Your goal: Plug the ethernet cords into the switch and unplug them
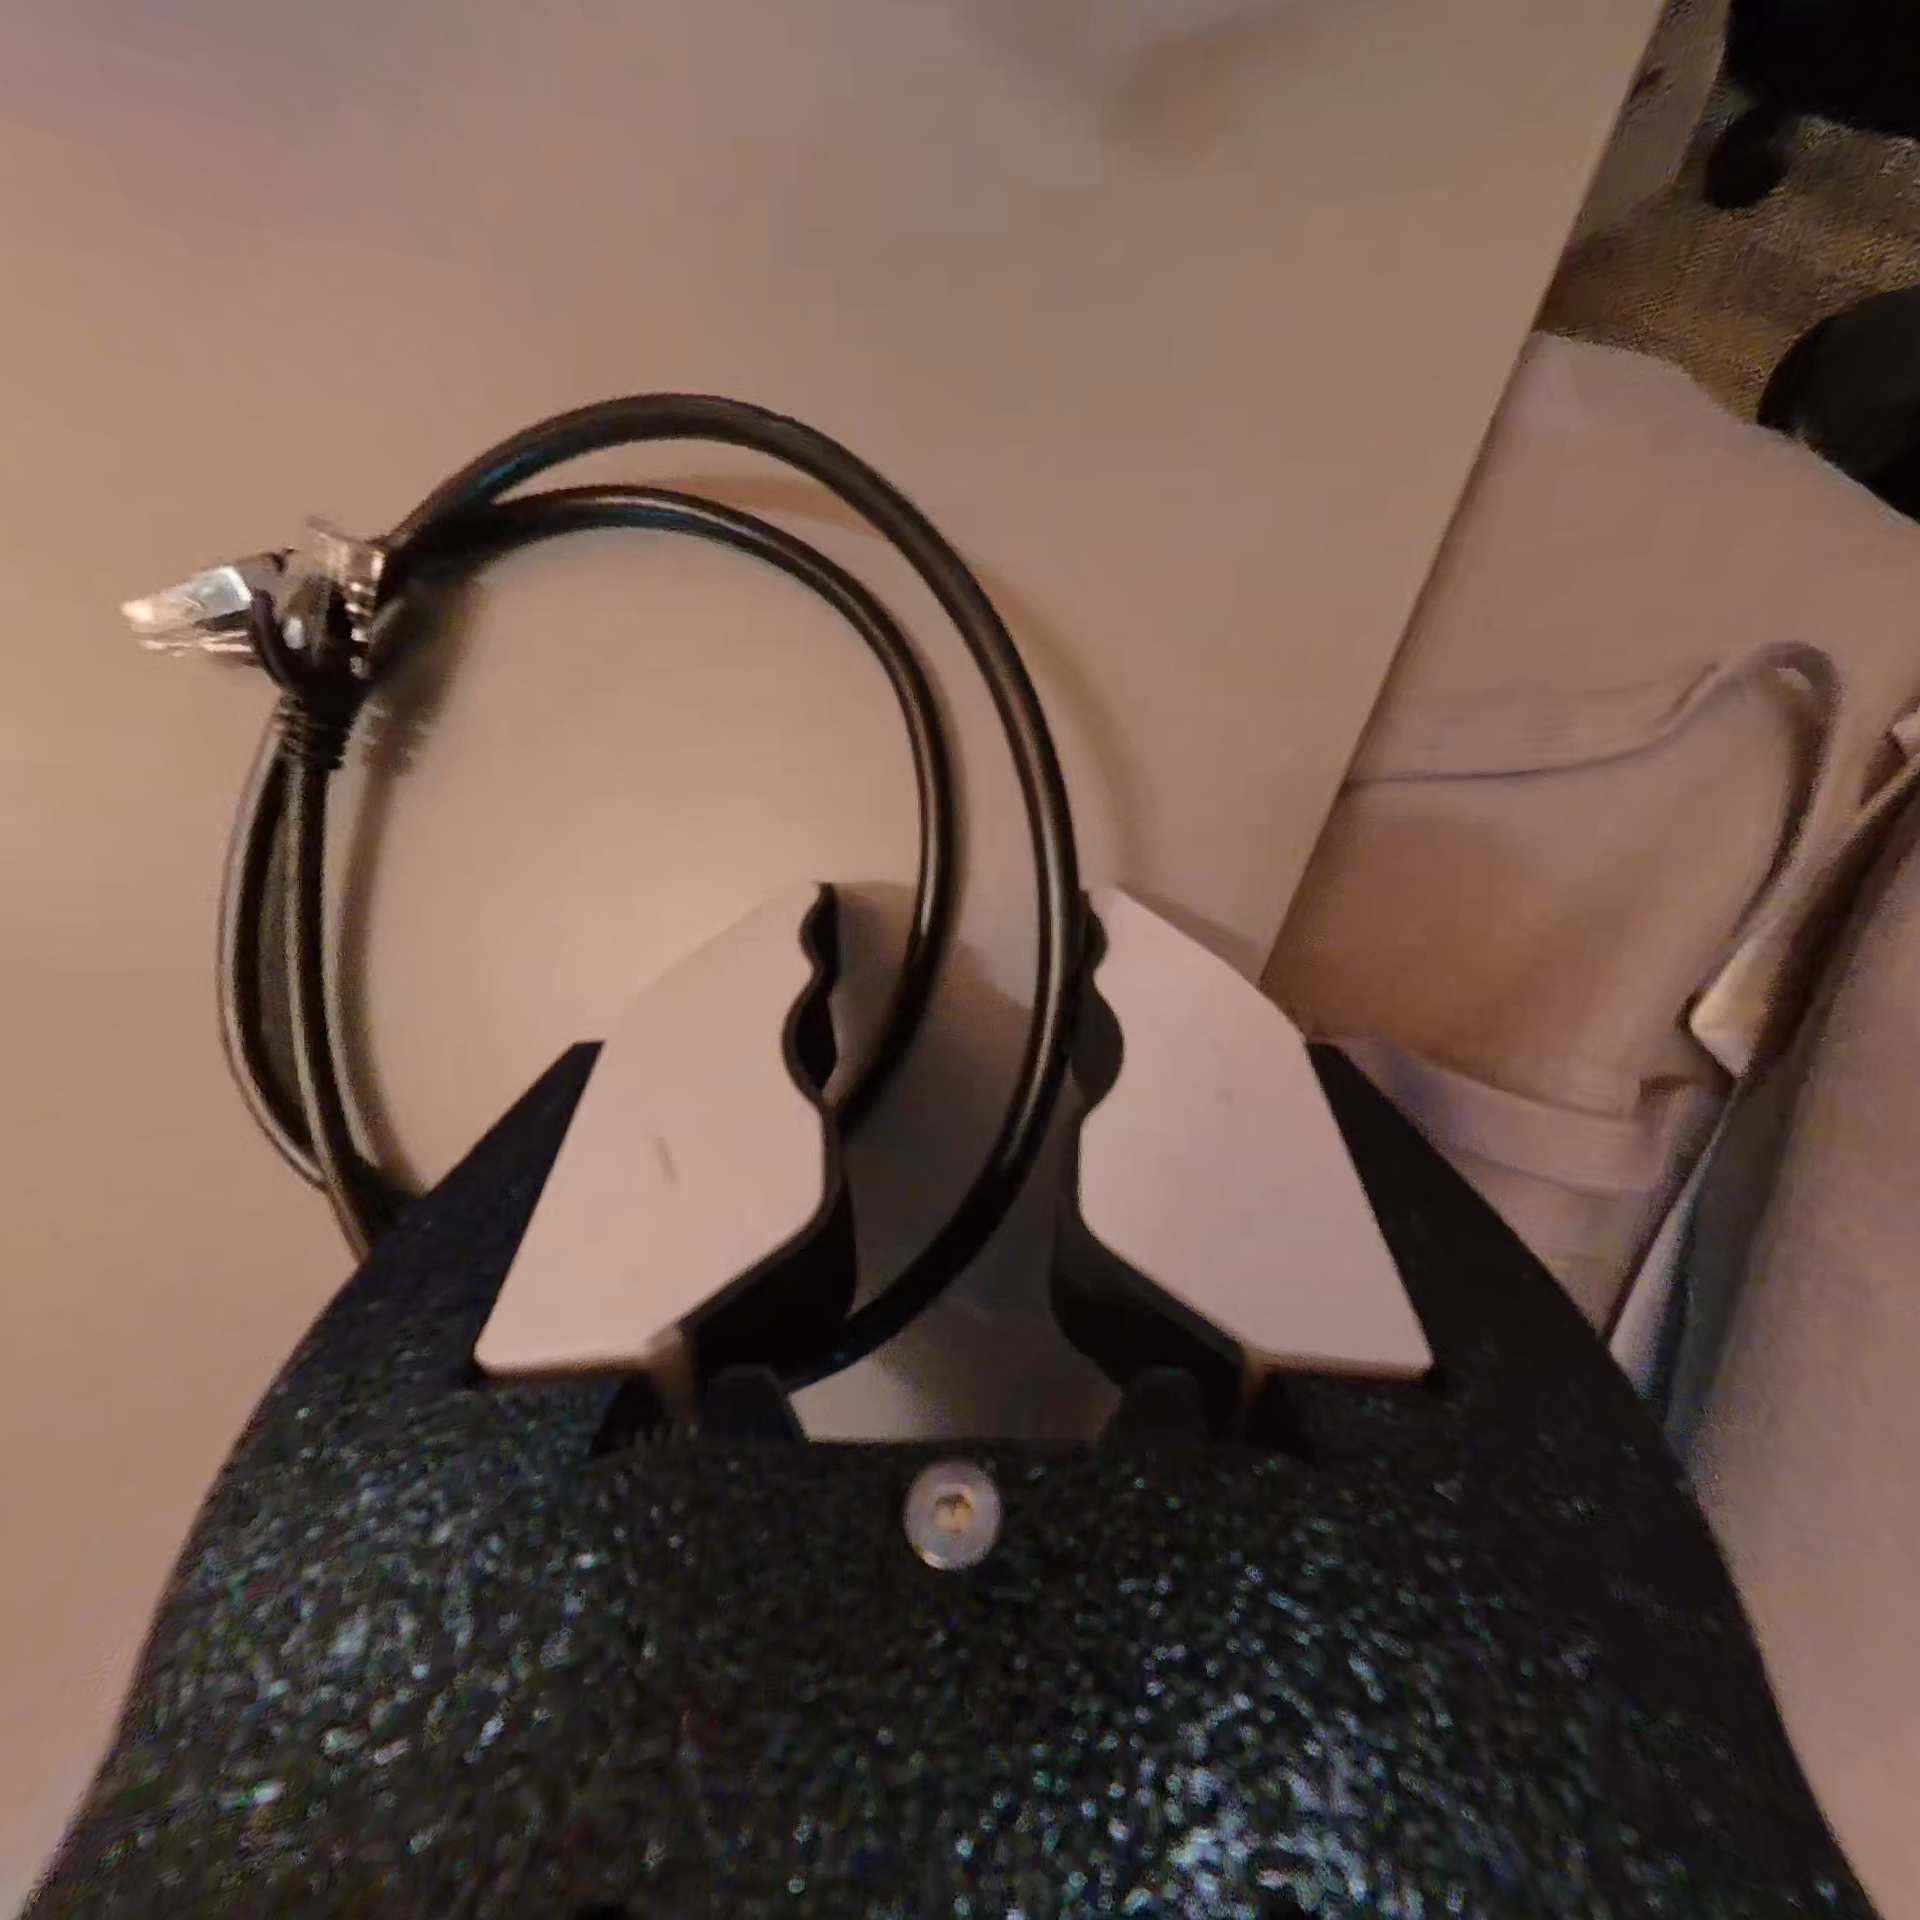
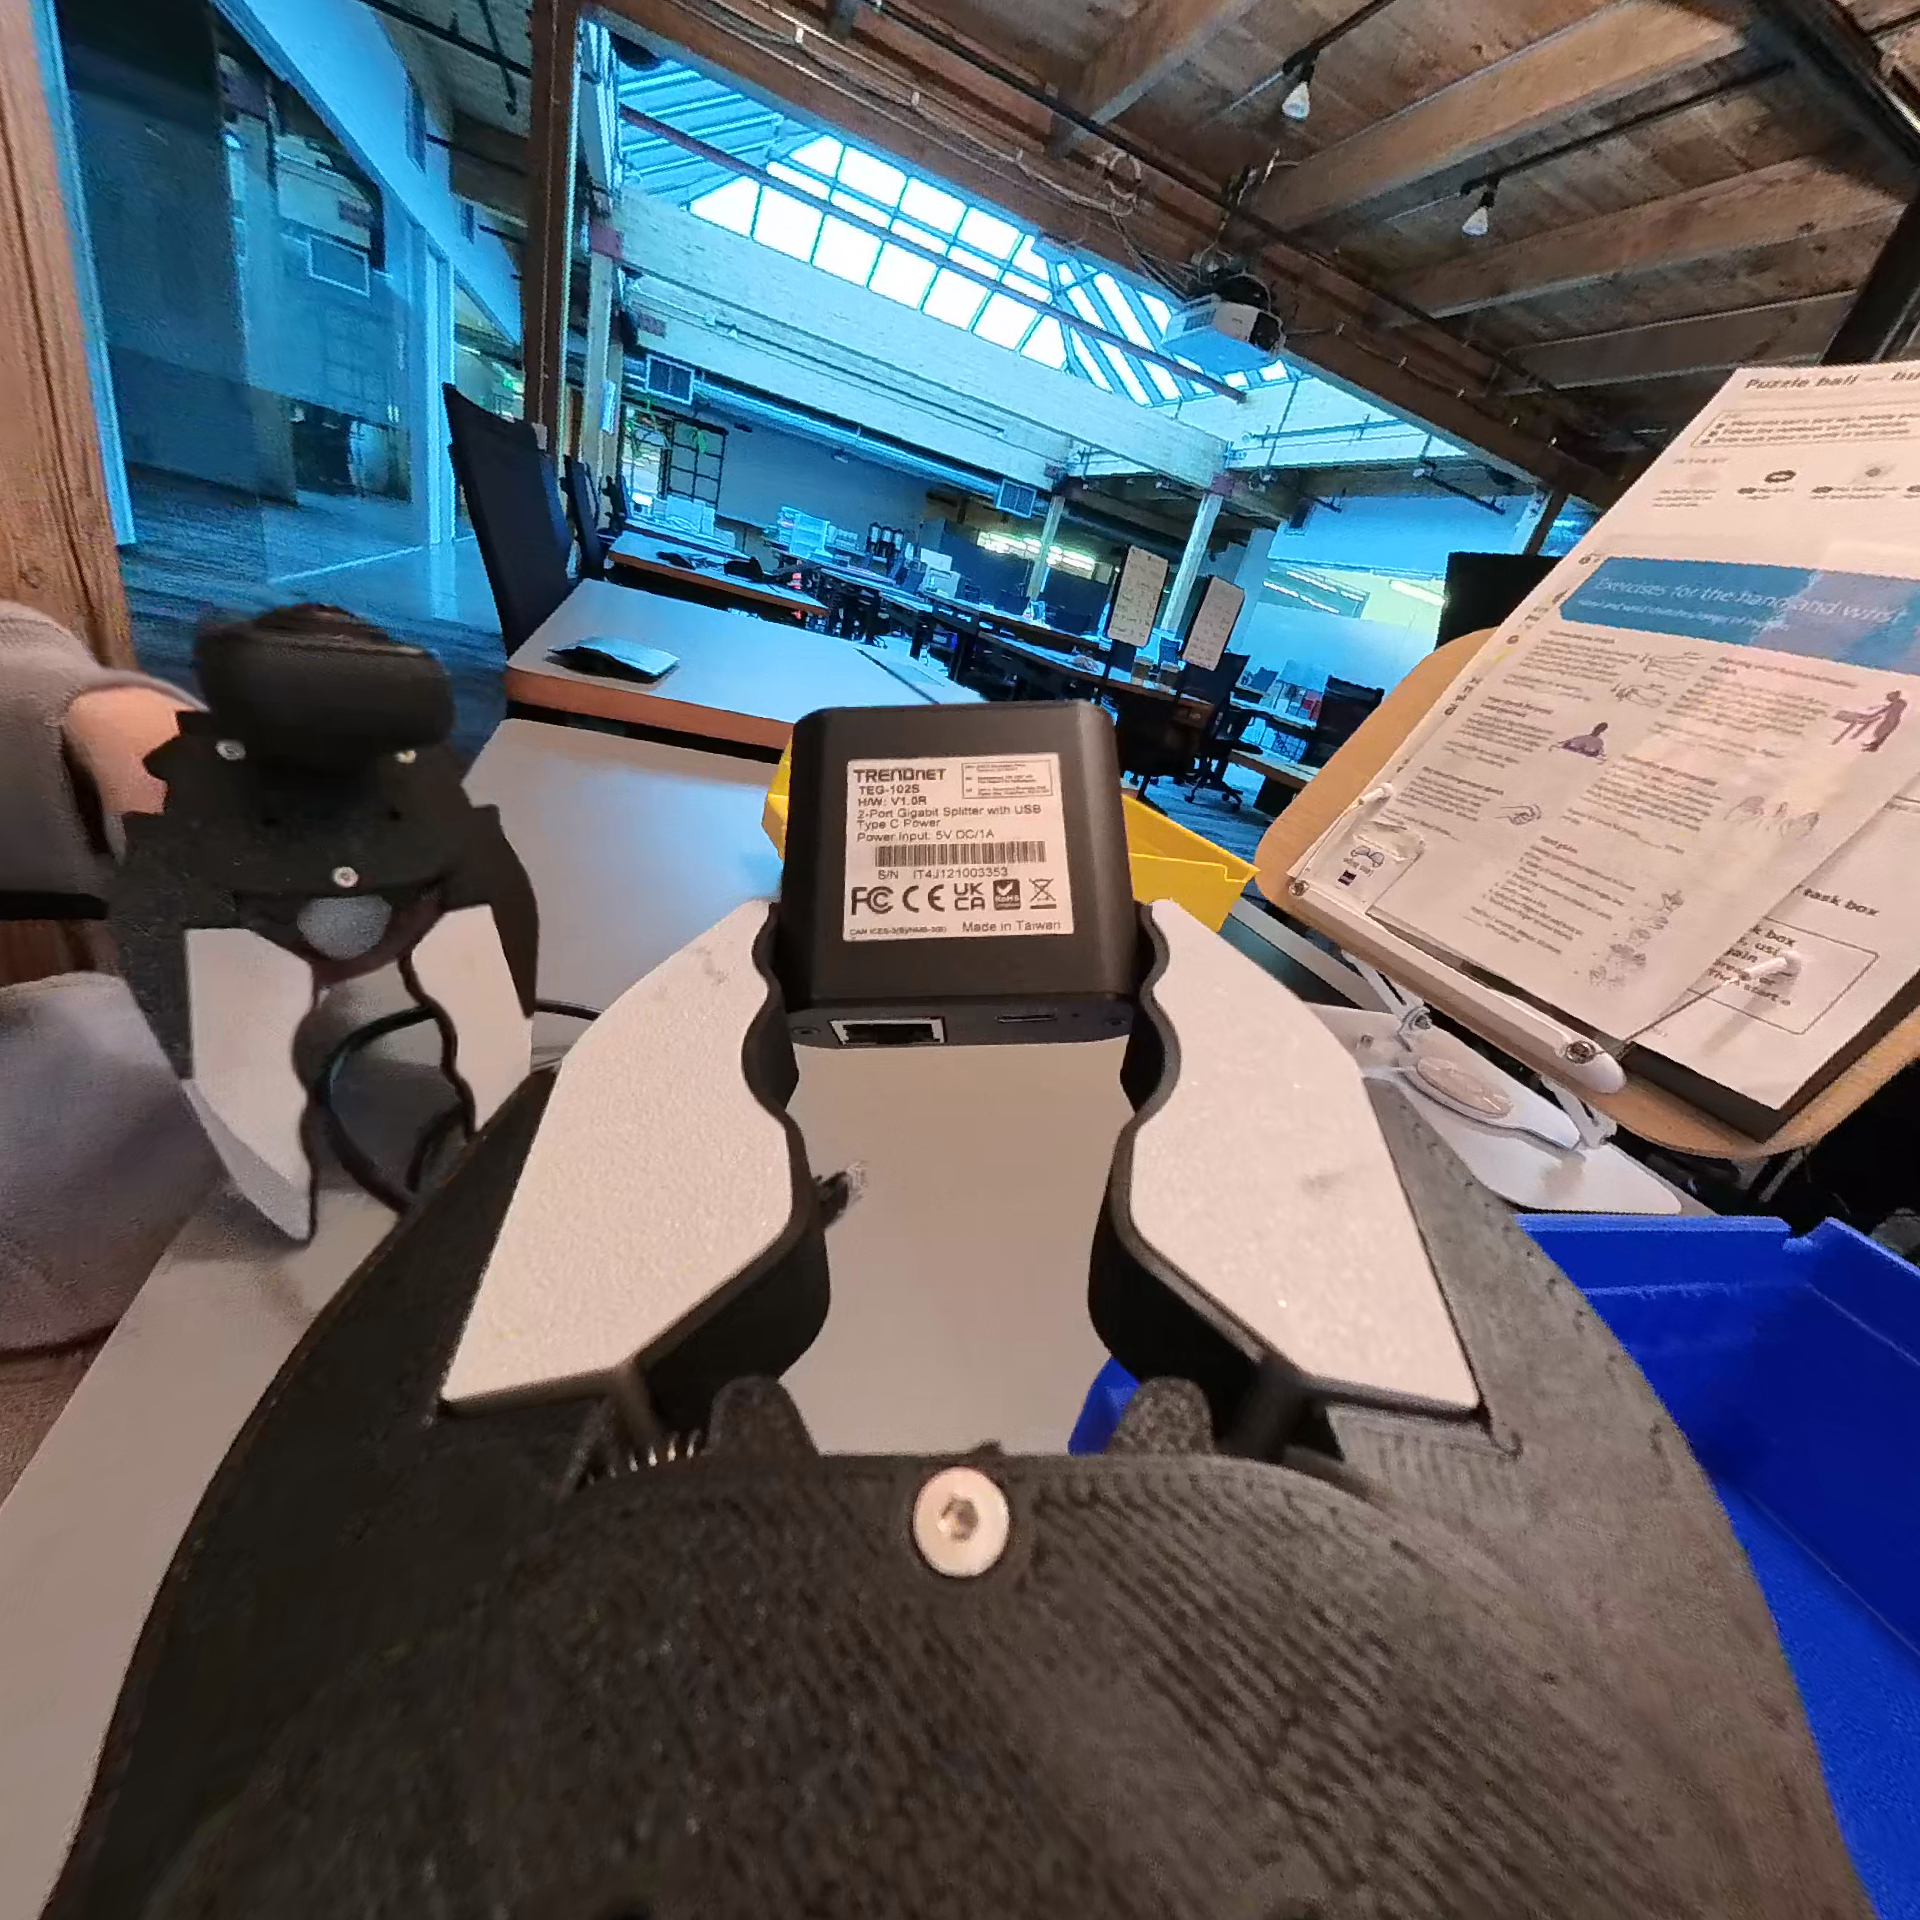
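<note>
Right wrist view: right gripper (image 2: 956,997) jaws clamp the switch (image 2: 951,831); left gripper (image 1: 961,997) jaws wide over cords (image 1: 665,644).

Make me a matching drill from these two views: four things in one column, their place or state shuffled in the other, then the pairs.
Things:
1. switch
2. ethernet cord
3. blue bin
4. sheets of paper

Place or state:
A. propped on a tilted wooden stand at the right
B. coiled on the table, running between the open fingers of the left hand-held gripper
C. clamped in the right hand-held gripper, label side up
D. low at the right edge of the right wrist view

Pairs: 1-C, 2-B, 3-D, 4-A
</note>
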Action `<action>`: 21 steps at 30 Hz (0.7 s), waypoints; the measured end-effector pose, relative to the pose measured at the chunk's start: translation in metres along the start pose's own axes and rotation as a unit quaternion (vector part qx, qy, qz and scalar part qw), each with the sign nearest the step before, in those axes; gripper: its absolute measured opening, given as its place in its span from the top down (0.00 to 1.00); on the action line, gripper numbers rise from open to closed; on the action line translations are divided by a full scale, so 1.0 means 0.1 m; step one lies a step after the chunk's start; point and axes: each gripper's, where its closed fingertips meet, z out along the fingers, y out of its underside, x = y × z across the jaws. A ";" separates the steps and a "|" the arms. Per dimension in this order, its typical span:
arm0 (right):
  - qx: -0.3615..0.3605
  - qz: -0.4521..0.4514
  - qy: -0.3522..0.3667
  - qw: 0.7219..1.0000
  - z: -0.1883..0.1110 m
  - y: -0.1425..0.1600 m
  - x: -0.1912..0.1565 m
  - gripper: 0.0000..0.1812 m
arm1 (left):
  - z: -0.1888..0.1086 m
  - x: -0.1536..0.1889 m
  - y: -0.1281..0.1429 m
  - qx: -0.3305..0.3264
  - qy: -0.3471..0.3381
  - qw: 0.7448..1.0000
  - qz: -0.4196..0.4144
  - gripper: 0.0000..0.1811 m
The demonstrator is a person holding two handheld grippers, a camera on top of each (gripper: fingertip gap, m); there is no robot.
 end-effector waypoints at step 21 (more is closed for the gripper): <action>0.020 0.004 0.011 1.000 -0.12 -0.07 0.08 0.66 | -1.48 -0.66 -0.89 0.362 0.348 0.798 -0.334 0.97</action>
